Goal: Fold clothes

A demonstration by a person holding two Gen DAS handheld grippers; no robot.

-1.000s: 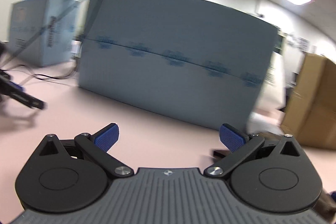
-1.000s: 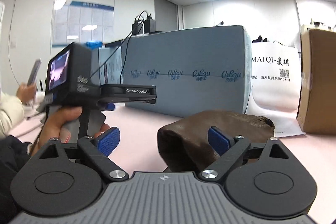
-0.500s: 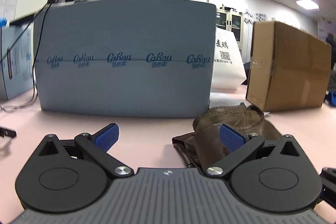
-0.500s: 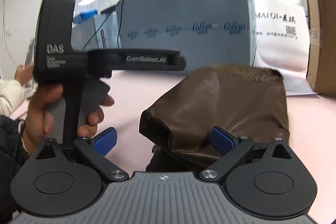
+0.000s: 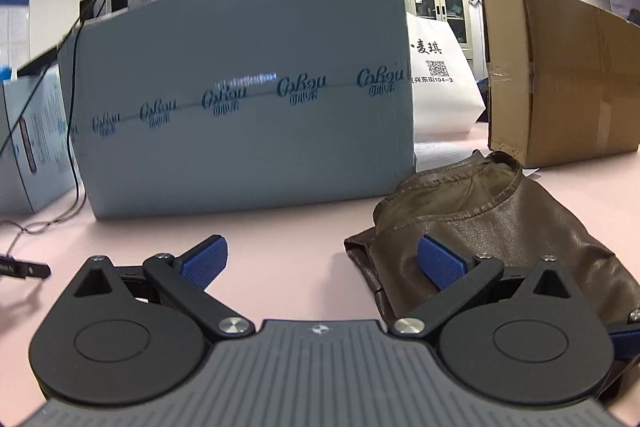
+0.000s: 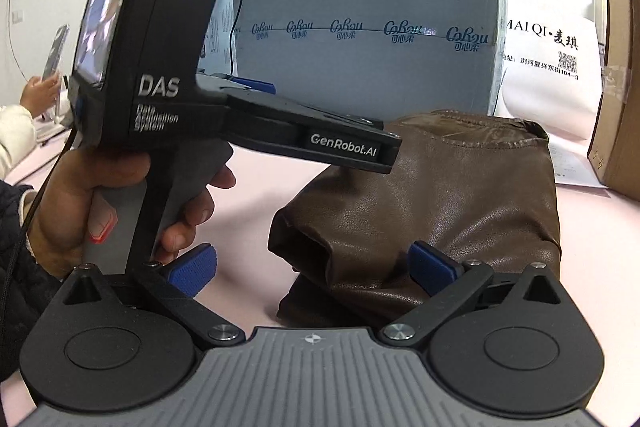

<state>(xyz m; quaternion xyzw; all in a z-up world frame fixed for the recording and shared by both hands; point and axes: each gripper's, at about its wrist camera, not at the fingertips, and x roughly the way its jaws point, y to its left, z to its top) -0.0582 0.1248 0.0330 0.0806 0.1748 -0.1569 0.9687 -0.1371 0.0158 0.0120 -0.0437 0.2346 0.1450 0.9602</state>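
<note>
A brown leather garment (image 6: pixel 440 203) lies in a folded, bunched heap on the pink tabletop (image 5: pixel 280 239), in front of a large grey-blue carton (image 5: pixel 240 99) printed with a repeated logo. A stitched hem and lighter lining show at its far edge in the left wrist view.

The left gripper (image 5: pixel 323 263) is wide open, its blue-padded fingers (image 5: pixel 205 259) spread with nothing between them. Its right-hand finger stands in front of the garment's near left edge; contact cannot be confirmed. From the right wrist view the body of this tool reaches out over the garment's left shoulder, and the person's left hand (image 6: pixel 120 203) is wrapped around its grey handle.

The right gripper (image 6: pixel 312 269) is likewise wide open and holds nothing. The garment's near corner sits between and just beyond its fingers, and the right-hand pad overlaps the leather in the picture; whether it touches cannot be told.

Behind the garment to the right are a white bag (image 5: pixel 440 83) bearing black print and a QR code, and a brown cardboard box (image 5: pixel 560 79) sealed with tape. A black cable (image 5: pixel 72 107) runs down the carton's left side. At the far left of the right wrist view, a second person (image 6: pixel 24 115) in a pale sleeve holds up a phone.
</note>
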